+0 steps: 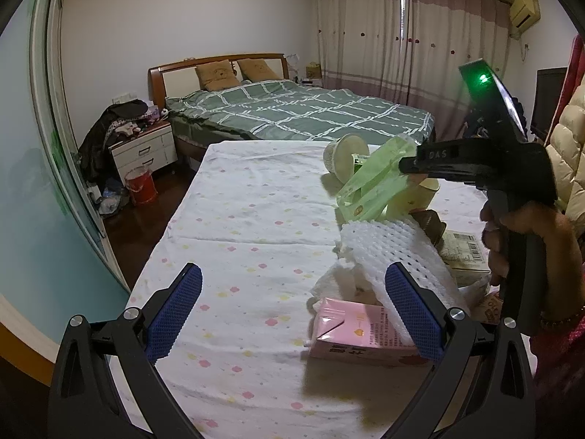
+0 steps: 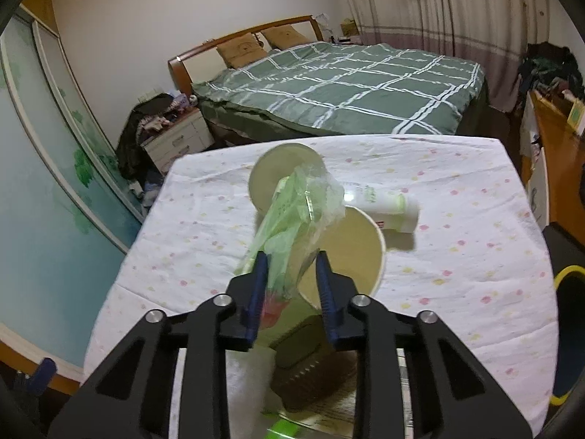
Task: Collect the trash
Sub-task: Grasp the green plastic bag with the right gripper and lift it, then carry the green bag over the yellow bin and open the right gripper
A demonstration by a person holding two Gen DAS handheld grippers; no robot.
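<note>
Right gripper (image 2: 290, 285) pinching a green plastic wrapper (image 2: 292, 212) at frame centre above a paper cup (image 2: 351, 248), left gripper (image 1: 292, 307) spread wide, pink carton (image 1: 362, 333) just inside its right finger, lower right

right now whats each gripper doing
Left gripper: open, holding nothing.
Right gripper: shut on the green plastic wrapper, lifted above the table.
</note>
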